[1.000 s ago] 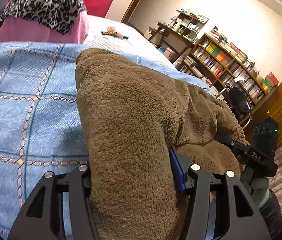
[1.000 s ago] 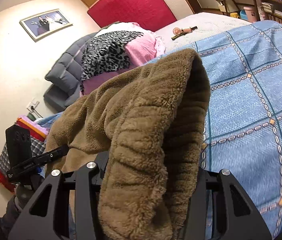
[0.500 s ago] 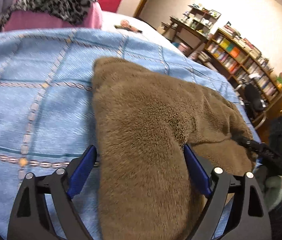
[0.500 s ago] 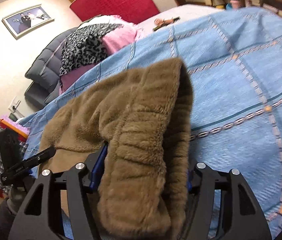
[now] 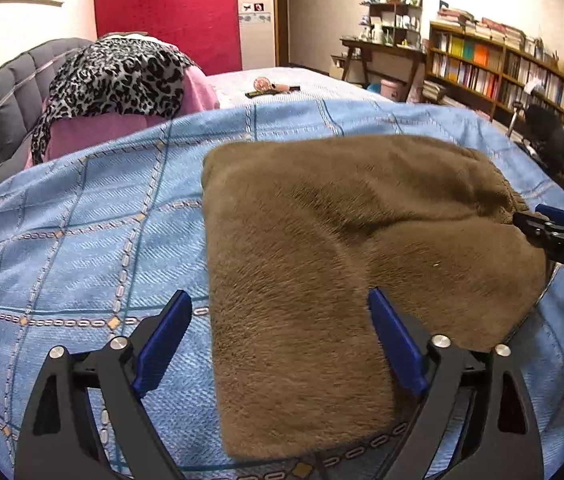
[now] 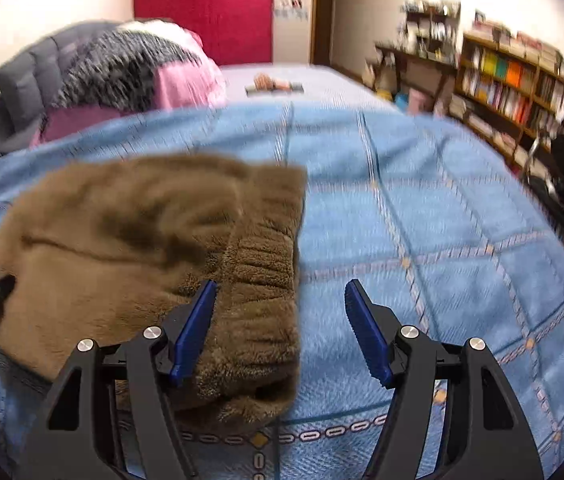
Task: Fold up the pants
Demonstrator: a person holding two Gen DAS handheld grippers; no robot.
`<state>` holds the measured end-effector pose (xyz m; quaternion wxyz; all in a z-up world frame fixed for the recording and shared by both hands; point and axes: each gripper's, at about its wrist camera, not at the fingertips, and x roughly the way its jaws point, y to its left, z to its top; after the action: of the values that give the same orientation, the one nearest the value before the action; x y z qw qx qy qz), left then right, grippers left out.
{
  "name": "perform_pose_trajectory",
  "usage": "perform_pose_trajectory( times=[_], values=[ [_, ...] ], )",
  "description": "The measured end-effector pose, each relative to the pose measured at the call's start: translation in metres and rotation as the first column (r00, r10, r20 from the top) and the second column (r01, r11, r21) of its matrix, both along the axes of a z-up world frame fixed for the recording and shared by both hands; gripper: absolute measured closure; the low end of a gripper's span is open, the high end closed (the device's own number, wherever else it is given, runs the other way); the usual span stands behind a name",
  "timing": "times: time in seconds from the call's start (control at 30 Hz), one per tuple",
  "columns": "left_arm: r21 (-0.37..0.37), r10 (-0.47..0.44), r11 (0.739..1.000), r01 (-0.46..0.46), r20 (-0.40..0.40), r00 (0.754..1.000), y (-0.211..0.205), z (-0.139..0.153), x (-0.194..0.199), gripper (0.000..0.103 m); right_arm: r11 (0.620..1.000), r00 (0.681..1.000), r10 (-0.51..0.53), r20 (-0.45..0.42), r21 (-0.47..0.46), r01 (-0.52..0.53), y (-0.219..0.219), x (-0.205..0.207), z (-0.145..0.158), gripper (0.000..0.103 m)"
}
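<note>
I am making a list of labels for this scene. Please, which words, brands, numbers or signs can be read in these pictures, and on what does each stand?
"DAS": white letters on the black right tool, at the right edge of the left wrist view; it may be cut off.
Book spines on the bookshelf: too small to read.
Small stickers on the wall beside the red panel: too small to read.
Nothing readable on the brown pants.

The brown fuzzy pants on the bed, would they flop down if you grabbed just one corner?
Probably yes. The brown pants lie soft and rumpled on the blue bedspread, so they would likely droop rather than stay stiff. The thick fleece and the ribbed waistband suggest a bulky but fairly light bundle. The fuzzy pile should grip well, not slip.
</note>
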<state>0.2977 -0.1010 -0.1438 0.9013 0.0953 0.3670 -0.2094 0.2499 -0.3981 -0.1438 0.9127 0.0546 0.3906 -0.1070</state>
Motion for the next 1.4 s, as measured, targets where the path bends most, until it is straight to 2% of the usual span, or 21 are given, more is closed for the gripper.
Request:
perform_pose_trajectory(
  times=[0.1,0.27,0.47,0.63,0.73,0.83,0.9,1.03,1.2,1.4],
  values=[
    [-0.015,-0.001,1.0,0.0,-0.026,1.0,-0.001,-0.006,0.006,0.011,0.997,1.0,-0.002,0.0,0.083,0.002,-0.017,-0.002,-0.007,0.035],
    [-0.015,0.01,1.0,-0.01,-0.021,1.0,0.002,0.005,-0.002,0.012,0.983,0.997,0.011,0.082,0.181,-0.026,-0.028,-0.034,0.015,0.035],
    [-0.028,0.013,1.0,-0.014,-0.031,0.999,0.007,0.007,-0.016,0.012,0.975,0.996,0.034,0.085,0.217,-0.052,-0.026,-0.086,0.017,0.035],
    [-0.014,0.016,1.0,-0.017,-0.037,0.999,0.0,0.002,-0.023,0.012,0.976,0.998,0.061,0.02,0.21,-0.064,-0.016,-0.081,-0.003,0.035],
    [-0.013,0.015,1.0,-0.016,-0.05,0.999,0.001,-0.002,-0.018,0.011,0.974,1.0,0.012,0.021,0.225,-0.016,-0.022,-0.07,-0.009,0.035],
    [-0.002,0.009,1.0,-0.009,-0.055,0.998,0.0,-0.007,-0.016,0.01,0.961,0.996,-0.085,0.028,0.266,0.074,-0.041,-0.06,-0.012,0.035],
    [0.018,0.0,1.0,0.001,-0.05,0.999,-0.004,-0.012,-0.015,0.01,0.944,0.99,-0.143,0.001,0.3,0.136,-0.055,-0.052,-0.022,0.035],
    [0.016,0.002,1.0,-0.001,-0.055,0.998,-0.003,-0.02,-0.014,0.01,0.942,0.984,-0.171,-0.048,0.284,0.177,-0.068,-0.038,-0.042,0.036],
    [0.023,0.0,1.0,0.001,-0.046,0.999,-0.003,-0.018,-0.013,0.01,0.942,0.983,-0.182,-0.025,0.283,0.182,-0.068,-0.047,-0.032,0.036],
    [0.025,0.026,0.999,-0.025,-0.048,0.999,-0.002,-0.012,-0.02,0.01,0.94,0.973,-0.224,0.051,0.274,0.202,-0.065,-0.079,-0.004,0.036]
  ],
)
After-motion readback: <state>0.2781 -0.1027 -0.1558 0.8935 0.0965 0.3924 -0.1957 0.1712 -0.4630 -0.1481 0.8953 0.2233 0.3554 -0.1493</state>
